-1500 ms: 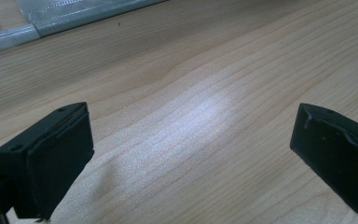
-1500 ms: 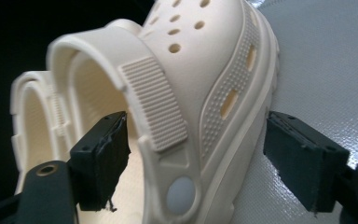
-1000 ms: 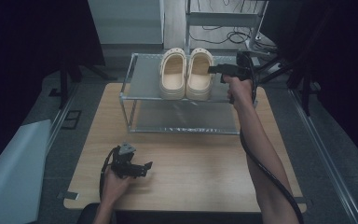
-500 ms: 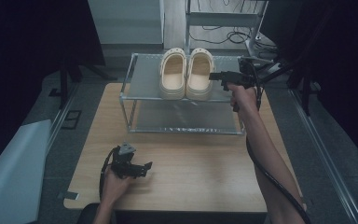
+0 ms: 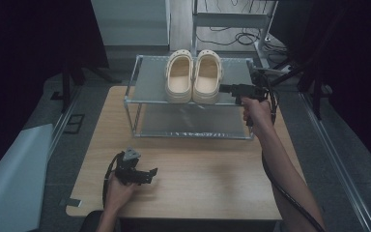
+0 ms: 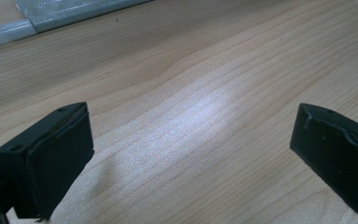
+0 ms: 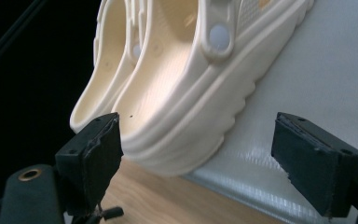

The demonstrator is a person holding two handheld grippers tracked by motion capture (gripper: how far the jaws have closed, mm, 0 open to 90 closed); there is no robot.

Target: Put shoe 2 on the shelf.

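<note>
Two cream clogs, the left clog [image 5: 179, 77] and the right clog [image 5: 207, 77], stand side by side on the top shelf of a metal rack [image 5: 147, 79]. My right gripper [image 5: 223, 89] hovers level at the rack's front right, pointing at the right clog's heel. In the right gripper view this gripper [image 7: 196, 154] is open, the near clog [image 7: 191, 93] just ahead of its jaws and touching neither pad. My left gripper [image 5: 149, 174] rests low on the wooden table [image 5: 207, 169], open, with bare wood between its jaws [image 6: 191, 140].
The rack has a lower shelf [image 5: 193, 121] with nothing on it. A pale sheet [image 5: 9, 179] lies on the floor at the left. Cables and a dark stand [image 5: 309, 72] crowd the back right beside the rack.
My right gripper has slid toward the shelf's front edge, alongside the right clog's heel. The left gripper and both clogs have stayed put.
</note>
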